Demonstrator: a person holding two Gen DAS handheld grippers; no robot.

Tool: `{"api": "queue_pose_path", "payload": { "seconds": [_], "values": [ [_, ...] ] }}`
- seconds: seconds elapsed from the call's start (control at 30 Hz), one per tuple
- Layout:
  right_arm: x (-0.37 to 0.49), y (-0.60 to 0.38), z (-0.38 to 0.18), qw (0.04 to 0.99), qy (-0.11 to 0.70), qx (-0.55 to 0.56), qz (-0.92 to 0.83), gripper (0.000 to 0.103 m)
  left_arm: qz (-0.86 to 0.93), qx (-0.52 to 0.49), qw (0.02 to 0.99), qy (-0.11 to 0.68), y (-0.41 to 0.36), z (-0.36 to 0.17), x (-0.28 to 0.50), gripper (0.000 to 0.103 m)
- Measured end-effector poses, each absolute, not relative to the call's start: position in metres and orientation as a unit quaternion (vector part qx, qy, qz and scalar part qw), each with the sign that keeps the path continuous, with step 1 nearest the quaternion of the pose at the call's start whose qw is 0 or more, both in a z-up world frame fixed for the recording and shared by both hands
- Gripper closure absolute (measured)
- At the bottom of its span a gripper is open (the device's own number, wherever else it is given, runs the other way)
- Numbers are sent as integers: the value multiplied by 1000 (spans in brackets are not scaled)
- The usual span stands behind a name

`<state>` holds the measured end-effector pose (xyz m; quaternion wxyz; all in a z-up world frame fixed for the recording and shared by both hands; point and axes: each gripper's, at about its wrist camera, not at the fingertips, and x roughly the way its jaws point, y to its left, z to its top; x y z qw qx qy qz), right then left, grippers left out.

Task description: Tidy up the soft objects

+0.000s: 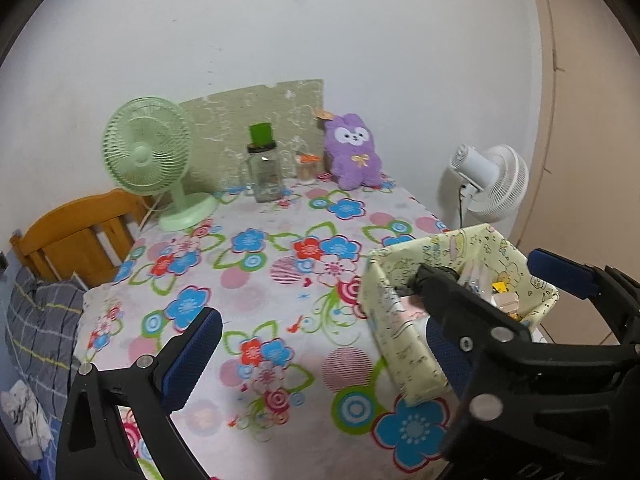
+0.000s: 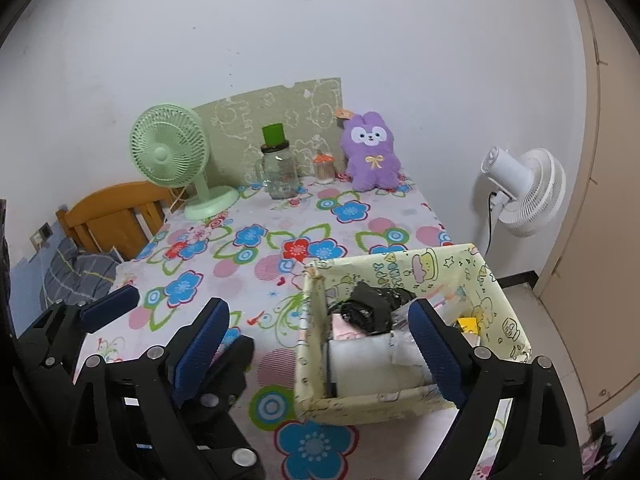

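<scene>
purple and propped against the wall, the plush rabbit (image 2: 372,156) sits far ahead of both spread, empty claws, left gripper (image 1: 316,344) and right gripper (image 2: 320,344), the latter straddling the near corner of the patterned box (image 2: 496,292) (likely its destination).

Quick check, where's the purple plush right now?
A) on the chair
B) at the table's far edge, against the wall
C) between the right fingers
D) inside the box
B: the purple plush sits upright at the table's far edge by the wall, well beyond the box.
</scene>
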<state>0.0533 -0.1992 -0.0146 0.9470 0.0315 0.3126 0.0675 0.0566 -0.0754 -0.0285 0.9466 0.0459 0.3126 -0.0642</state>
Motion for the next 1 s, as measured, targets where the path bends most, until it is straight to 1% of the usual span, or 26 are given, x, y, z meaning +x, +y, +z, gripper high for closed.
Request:
{"api": "queue_pose_path", "payload": {
  "seconds": [0.3, 0.63, 1.0],
  "values": [
    [35, -184, -1, 954, 286, 40, 74, 4, -24, 27, 956, 292, -39, -16, 35, 0],
    [22, -172, 11, 960, 269, 35, 69, 4, 6, 2, 962, 272, -3, -7, 18, 0],
    [10, -171, 23, 966, 249, 37, 52, 4, 22, -17, 969, 247, 17, 5, 7, 0]
  ]
}}
